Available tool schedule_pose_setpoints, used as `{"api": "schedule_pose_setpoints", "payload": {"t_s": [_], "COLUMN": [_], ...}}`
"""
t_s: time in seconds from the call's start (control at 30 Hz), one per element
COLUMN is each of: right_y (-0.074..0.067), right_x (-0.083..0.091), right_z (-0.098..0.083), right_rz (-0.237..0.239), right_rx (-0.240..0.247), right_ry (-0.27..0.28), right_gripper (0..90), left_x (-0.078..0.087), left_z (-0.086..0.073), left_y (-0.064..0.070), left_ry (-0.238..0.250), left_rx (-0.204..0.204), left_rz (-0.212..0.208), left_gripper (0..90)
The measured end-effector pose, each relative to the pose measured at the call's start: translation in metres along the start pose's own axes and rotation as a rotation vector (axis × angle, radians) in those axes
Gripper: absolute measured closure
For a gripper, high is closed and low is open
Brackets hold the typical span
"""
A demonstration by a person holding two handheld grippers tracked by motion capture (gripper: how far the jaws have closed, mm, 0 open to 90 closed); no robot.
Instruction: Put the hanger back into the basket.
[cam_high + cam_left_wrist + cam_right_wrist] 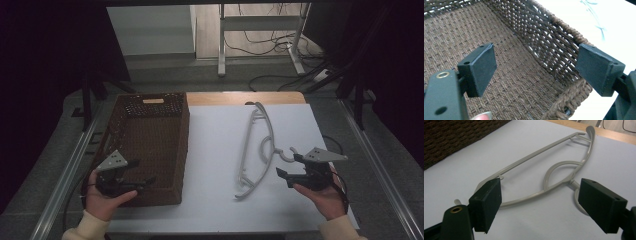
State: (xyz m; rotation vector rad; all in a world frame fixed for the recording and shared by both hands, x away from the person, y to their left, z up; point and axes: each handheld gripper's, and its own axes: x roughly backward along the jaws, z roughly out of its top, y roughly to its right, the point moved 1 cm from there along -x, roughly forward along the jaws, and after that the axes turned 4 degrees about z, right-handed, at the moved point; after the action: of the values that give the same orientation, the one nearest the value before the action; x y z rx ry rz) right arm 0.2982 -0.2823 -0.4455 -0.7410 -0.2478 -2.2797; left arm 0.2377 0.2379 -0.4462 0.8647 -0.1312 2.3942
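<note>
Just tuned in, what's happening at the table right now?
A person holds a claw in each hand at a white table. The right claw is open, just short of a grey hanger lying flat, its hook toward that claw; nothing is gripped yet. The left claw is open too, over the near end of a brown wicker basket, holding nothing.

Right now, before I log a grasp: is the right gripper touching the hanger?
Apart. In the right gripper view the open right gripper frames the grey hanger, with white tabletop visible between each pad and the plastic.
</note>
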Motion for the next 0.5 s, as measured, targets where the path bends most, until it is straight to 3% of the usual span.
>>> {"api": "schedule_pose_setpoints", "payload": {"t_s": [0.27,0.5], "right_y": [0.007,0.004], "right_x": [-0.009,-0.012], "right_z": [-0.001,0.001], "right_rz": [0.002,-0.017], "right_rx": [-0.009,-0.01], "right_ry": [-0.029,-0.049], "right_gripper": [20.1,21.1], "left_x": [0.002,0.006], "left_z": [0.003,-0.001], "left_y": [0.001,0.002], "left_ry": [0.01,0.014], "left_rx": [-0.003,-0.009], "left_rz": [0.004,0.002], "left_gripper": [17.1,17.3]}}
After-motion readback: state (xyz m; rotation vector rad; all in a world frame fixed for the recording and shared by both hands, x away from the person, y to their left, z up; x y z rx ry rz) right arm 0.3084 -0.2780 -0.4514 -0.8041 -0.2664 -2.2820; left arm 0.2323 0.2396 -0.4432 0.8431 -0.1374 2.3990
